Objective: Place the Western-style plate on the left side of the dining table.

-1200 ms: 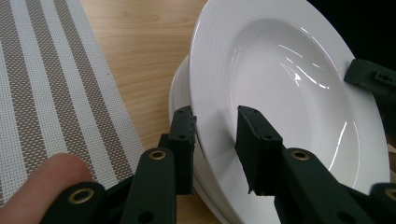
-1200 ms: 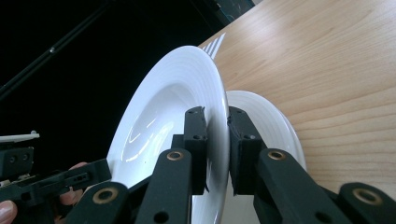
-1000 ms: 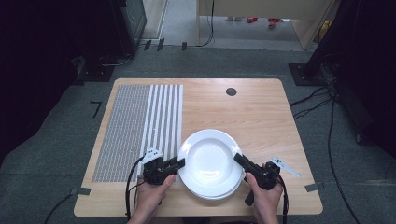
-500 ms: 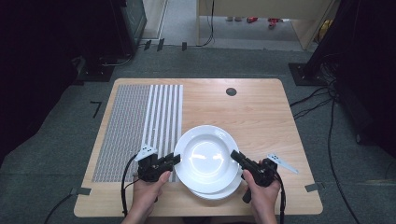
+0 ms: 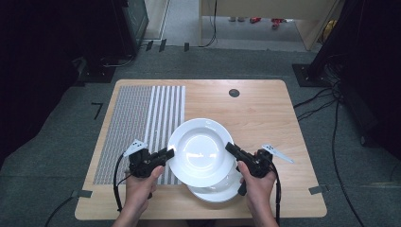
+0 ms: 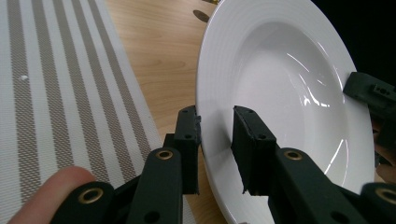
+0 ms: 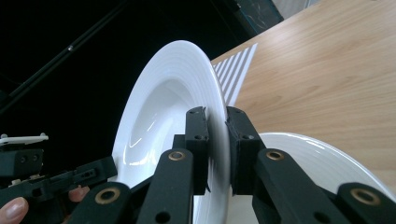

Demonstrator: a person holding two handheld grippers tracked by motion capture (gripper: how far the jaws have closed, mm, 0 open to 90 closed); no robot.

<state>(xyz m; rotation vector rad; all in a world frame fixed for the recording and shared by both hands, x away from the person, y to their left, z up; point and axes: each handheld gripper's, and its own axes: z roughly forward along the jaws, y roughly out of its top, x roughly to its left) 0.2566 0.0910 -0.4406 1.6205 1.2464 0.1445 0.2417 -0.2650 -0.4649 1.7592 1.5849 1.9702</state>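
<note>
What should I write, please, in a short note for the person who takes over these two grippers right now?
Left gripper: shut on the left rim of the top plate.
Right gripper: shut on its right rim.
Things: top plate is lifted off the lower plate, which lies at the near edge of the table. Striped mat lies to the left.
Done: top plate gripped and raised.
Left: carry it over and set it down, perhaps on the mat.

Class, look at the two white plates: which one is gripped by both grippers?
The upper plate, clamped at its rim by the left gripper and right gripper; the lower plate lies on the table, ungripped.
</note>
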